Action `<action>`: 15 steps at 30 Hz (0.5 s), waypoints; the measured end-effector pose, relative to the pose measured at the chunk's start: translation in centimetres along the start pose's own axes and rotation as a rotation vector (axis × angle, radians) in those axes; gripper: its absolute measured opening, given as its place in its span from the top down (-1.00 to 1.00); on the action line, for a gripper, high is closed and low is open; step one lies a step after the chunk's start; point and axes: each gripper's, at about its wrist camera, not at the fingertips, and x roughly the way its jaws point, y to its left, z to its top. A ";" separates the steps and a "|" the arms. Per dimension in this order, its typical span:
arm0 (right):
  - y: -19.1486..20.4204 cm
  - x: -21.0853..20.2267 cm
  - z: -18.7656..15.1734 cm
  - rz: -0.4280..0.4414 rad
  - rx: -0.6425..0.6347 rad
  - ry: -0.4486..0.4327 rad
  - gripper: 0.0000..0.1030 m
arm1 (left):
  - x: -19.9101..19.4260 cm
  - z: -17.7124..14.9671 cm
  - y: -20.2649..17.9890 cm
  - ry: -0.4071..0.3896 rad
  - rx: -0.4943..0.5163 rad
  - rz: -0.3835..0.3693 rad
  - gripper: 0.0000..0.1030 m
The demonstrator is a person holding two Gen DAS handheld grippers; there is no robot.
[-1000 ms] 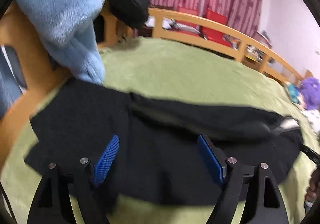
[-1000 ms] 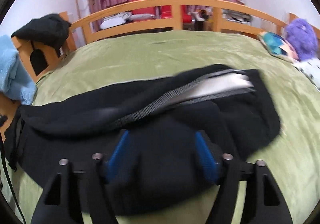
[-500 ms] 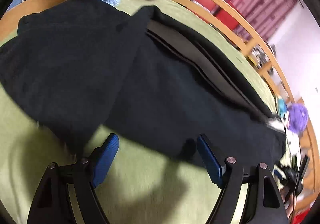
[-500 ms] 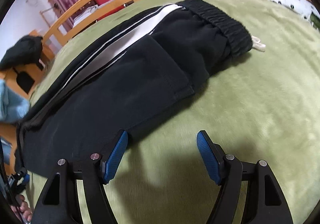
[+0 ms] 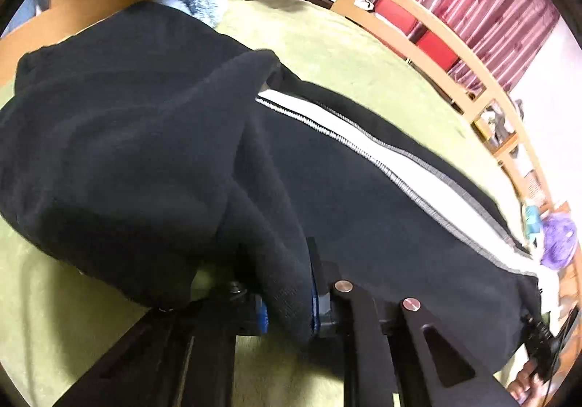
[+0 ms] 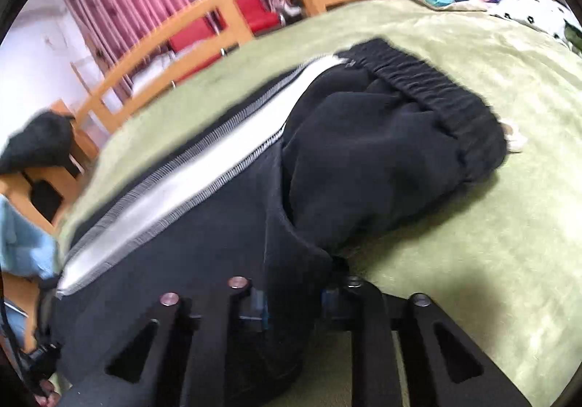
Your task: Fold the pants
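On green bedspread (image 6: 473, 225), black pants (image 5: 145, 138), both hand-held grippers (image 5: 289, 305) (image 6: 294, 301) pinching fabric

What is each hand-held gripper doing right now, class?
Left hand-held gripper: closed on the near edge of the pants.
Right hand-held gripper: closed on the pants' near edge too.

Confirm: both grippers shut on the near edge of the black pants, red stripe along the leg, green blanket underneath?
Not quite: the stripe is white, not red, as both wrist views show. Otherwise right: the left gripper and right gripper are each shut on the near edge of the black pants, on the green blanket.
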 end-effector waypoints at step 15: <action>-8.0 -19.7 -7.5 -0.038 0.025 0.009 0.75 | -13.5 -10.9 -0.8 0.114 0.153 -0.093 0.73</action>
